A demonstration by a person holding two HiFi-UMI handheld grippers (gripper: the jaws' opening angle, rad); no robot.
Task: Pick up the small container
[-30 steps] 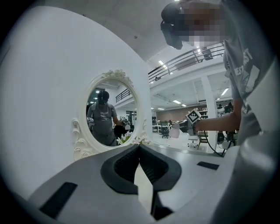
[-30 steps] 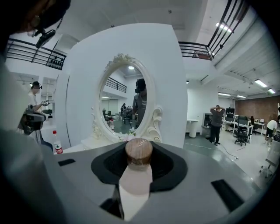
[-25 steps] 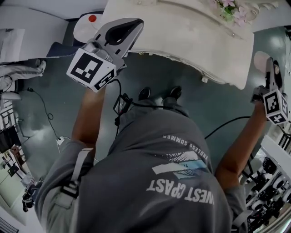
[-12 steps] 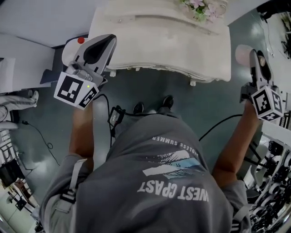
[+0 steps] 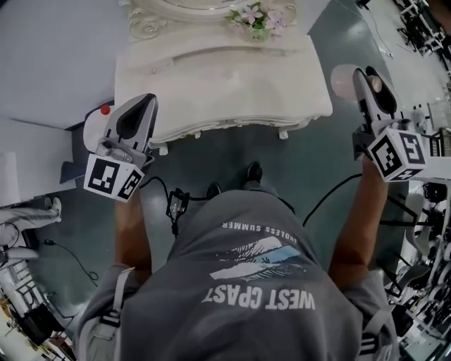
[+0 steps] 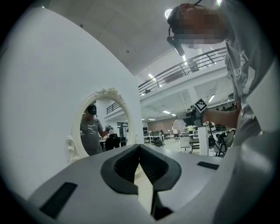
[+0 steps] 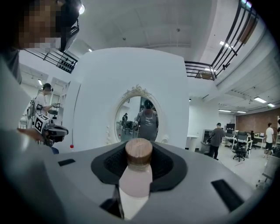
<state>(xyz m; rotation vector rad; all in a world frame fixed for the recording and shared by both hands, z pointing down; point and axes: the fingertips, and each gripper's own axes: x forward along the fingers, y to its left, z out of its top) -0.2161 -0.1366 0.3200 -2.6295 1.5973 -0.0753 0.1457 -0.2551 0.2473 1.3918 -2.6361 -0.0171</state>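
Note:
The small container [image 7: 136, 175] is a pale pink bottle with a round wooden cap [image 7: 139, 151]. My right gripper [image 7: 139, 154] is shut on it, with the dark pads against its sides. In the head view the right gripper [image 5: 359, 76] is in the air beside the right end of the white vanity table [image 5: 211, 84], and the container's pale end [image 5: 343, 80] sticks out to its left. My left gripper [image 5: 146, 103] hovers at the table's front left corner. Its jaws meet at the tips [image 6: 139, 147] with nothing between them.
An oval mirror [image 7: 138, 116] in a white ornate frame stands on the table against a white wall. Pink flowers [image 5: 257, 14] sit at the table's back. A white round object with a red knob [image 5: 104, 110] stands left of the table. Cables and a black box [image 5: 175, 204] lie on the floor by the person's feet.
More of the table has come into view. Both grippers now sit lower and farther back relative to it. The right gripper still holds the container, and the left stays shut.

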